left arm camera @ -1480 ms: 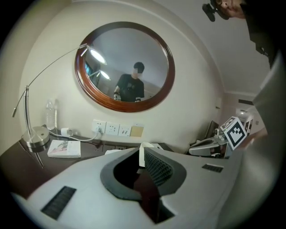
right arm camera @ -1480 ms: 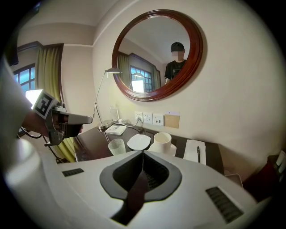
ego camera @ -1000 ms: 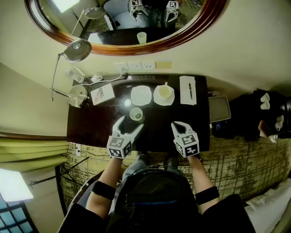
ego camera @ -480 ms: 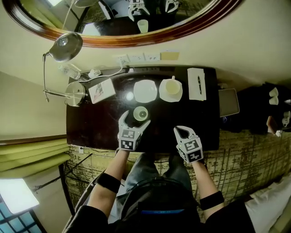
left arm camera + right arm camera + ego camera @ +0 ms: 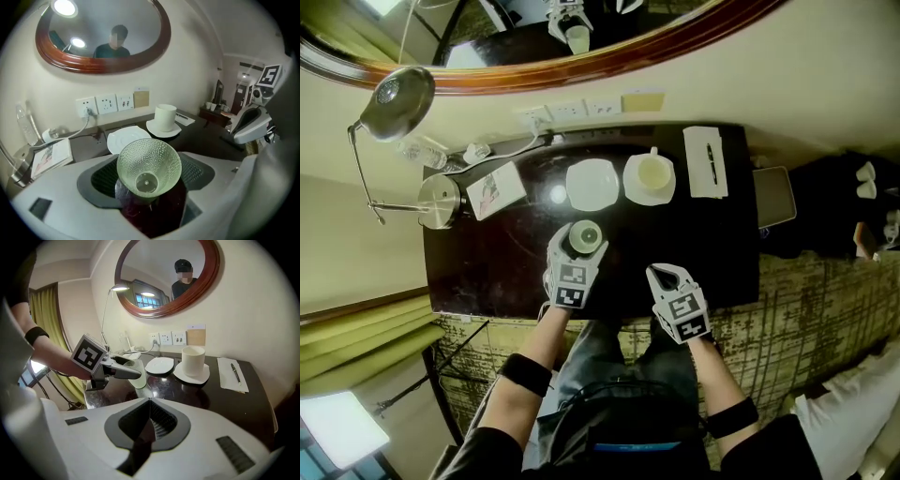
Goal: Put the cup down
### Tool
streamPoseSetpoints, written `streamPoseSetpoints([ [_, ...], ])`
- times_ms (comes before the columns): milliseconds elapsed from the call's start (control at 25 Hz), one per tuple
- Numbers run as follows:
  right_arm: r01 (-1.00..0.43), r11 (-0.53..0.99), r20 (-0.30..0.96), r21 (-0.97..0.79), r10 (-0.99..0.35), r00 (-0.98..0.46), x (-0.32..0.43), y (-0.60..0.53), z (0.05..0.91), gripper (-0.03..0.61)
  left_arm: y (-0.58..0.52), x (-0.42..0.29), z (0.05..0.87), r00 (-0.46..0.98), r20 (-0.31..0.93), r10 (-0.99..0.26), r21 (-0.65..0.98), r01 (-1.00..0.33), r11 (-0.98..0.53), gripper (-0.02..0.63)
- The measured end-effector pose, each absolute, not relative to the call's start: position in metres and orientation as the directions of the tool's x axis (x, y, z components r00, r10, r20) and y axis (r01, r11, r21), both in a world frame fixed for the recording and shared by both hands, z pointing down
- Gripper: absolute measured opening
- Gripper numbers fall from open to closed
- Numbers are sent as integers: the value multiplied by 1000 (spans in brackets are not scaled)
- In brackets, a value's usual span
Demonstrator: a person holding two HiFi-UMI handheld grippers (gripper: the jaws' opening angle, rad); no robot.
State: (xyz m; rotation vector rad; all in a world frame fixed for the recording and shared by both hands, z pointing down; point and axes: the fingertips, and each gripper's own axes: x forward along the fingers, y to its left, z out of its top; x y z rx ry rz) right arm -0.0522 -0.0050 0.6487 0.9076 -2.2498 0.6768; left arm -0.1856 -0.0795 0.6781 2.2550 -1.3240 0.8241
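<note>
A pale green dimpled glass cup (image 5: 584, 235) stands upright on the dark table (image 5: 487, 267), near its middle. My left gripper (image 5: 579, 240) is shut on the cup, one finger on each side of it. Its jaws have just been closing with the cup between them. In the left gripper view the cup (image 5: 149, 166) fills the gap between the pads, and I look down into it. The right gripper view shows the cup (image 5: 137, 374) behind a left finger. My right gripper (image 5: 661, 274) is shut and empty, to the right at the table's near edge.
Behind the cup lie an empty white saucer (image 5: 592, 183) and a white mug on a saucer (image 5: 649, 174). A napkin with a pen (image 5: 706, 161) is at the back right. A desk lamp (image 5: 439, 201) and a card (image 5: 492, 190) stand at the left. A mirror hangs above.
The left gripper has sunk toward the table with the cup and straightened from its tilt. The right gripper has also come down a little, still shut.
</note>
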Motion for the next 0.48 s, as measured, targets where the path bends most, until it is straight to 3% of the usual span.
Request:
streamPoseSetpoints([
  [480, -714, 660, 680, -234, -414, -606, -82, -15, 650, 20, -110, -178, 652, 423, 620, -661, 34, -856, -516, 380],
])
